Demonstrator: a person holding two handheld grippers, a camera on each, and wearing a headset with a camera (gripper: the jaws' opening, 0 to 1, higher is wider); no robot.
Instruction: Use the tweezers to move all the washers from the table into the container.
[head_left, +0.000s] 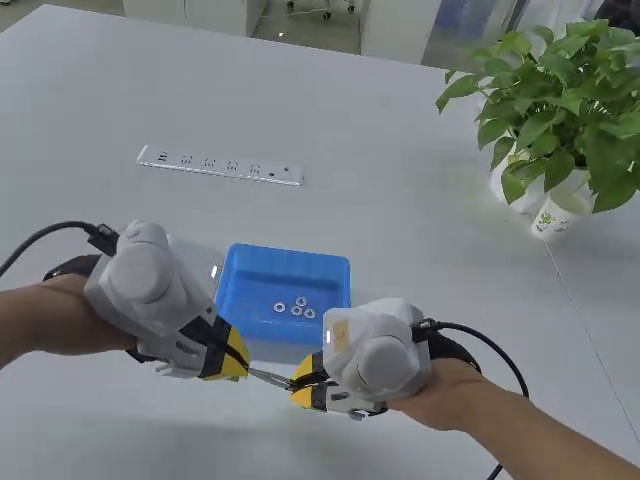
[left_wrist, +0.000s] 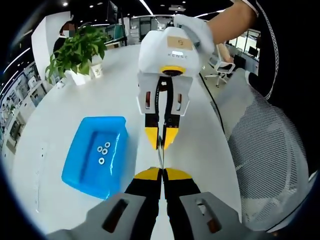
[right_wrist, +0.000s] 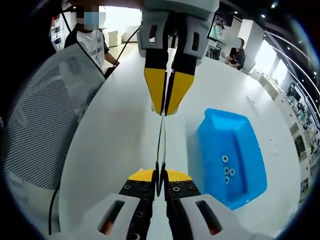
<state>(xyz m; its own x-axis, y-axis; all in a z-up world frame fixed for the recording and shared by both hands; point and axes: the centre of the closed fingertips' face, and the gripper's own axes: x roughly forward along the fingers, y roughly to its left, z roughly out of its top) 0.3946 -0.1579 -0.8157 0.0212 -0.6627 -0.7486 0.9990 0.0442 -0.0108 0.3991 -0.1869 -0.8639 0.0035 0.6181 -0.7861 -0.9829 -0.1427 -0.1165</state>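
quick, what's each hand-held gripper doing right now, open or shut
Left hand-held gripper: closed on one end of the tweezers.
Right hand-held gripper: closed on the other end of the tweezers.

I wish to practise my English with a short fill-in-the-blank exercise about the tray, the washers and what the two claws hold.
The small metal washers lie inside the ___ plastic tray.
The number of washers in it is ___.
The left claw and the right claw both grip the thin metal ___.
Missing words: blue; four; tweezers.
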